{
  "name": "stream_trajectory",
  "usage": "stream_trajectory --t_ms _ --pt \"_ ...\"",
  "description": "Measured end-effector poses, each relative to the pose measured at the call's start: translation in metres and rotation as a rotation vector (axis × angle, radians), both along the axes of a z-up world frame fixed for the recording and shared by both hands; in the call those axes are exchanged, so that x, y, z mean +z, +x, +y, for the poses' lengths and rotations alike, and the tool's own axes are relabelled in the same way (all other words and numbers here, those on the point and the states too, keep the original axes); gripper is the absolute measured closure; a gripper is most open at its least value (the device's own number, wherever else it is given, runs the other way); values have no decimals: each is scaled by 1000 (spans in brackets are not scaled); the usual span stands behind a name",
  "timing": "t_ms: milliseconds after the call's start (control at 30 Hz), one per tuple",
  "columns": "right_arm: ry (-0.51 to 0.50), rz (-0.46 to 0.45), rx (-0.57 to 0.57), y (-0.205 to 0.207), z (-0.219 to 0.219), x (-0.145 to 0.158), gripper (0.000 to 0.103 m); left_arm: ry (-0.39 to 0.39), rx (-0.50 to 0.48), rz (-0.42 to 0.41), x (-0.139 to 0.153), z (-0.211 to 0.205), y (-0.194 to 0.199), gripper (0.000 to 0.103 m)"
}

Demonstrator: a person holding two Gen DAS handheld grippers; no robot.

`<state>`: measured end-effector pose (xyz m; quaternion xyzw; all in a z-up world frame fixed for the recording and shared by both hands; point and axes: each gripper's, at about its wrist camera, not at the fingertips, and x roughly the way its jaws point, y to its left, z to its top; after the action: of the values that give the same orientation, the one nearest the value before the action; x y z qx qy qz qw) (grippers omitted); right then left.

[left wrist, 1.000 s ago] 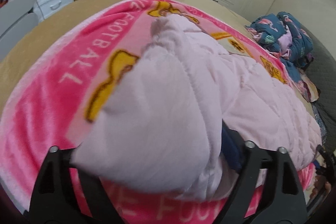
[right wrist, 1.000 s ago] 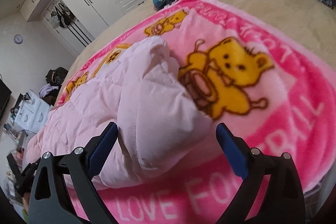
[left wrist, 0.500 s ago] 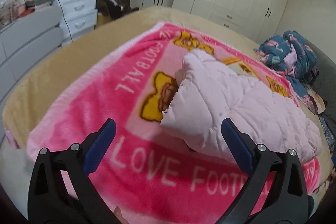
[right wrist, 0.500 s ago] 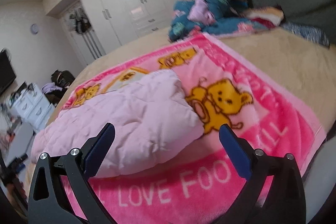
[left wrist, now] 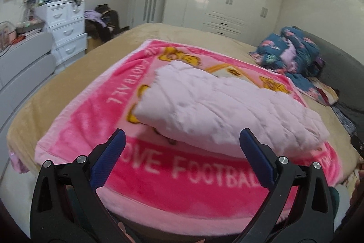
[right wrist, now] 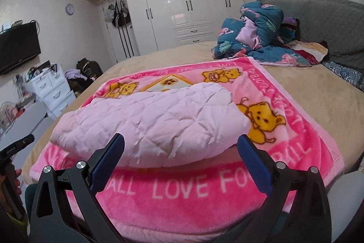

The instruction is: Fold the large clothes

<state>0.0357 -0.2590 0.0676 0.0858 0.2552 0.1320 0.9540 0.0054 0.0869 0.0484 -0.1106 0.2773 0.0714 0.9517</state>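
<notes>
Pale pink and quilted, the folded garment (left wrist: 227,111) lies on the pink blanket (left wrist: 75,124), which serves as the landmark here. The garment sits on the blanket's middle, a thick padded bundle running across it, its near edge just above the white lettering along the blanket's near border. In the right wrist view the same garment (right wrist: 150,122) covers most of the printed centre, with a yellow bear (right wrist: 264,122) showing on the blanket just past the garment's right end.

The blanket is spread on a bed (left wrist: 52,83) with a tan cover that shows on all sides of it. Beyond the blanket's far right corner, a heap of dark blue patterned bedding (right wrist: 257,33) rests on the bed against a grey headboard (right wrist: 327,24). Past the blanket's far edge stands a white wardrobe (right wrist: 182,6); off the blanket's left side is a white chest of drawers (left wrist: 66,26).

The left tongs (left wrist: 182,154) stand wide open over the blanket's near border, blue pads apart, gripping nothing and clear of the garment. The right tongs (right wrist: 179,156) are likewise spread wide and hold nothing, near the garment's front edge without touching it. At the left edge of the right wrist view, a hand (right wrist: 9,183) holds the handle of the other tool.
</notes>
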Motion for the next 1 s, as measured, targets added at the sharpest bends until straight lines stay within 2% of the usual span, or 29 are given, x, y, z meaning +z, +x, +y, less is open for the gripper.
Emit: stream_trajectory --t_ms 233,400,633,1000 --pt "-50 1 63 -25 26 0 4 6 -117 1 -6 -49 -3 9" --pt "-47 30 107 -32 38 -10 4 27 -163 16 -13 -72 -4 9" --pt "-19 70 142 -31 48 -23 4 80 -177 13 -14 -89 -9 9" --pt "-20 74 136 -30 46 -25 4 90 -156 21 -15 -90 -8 9"
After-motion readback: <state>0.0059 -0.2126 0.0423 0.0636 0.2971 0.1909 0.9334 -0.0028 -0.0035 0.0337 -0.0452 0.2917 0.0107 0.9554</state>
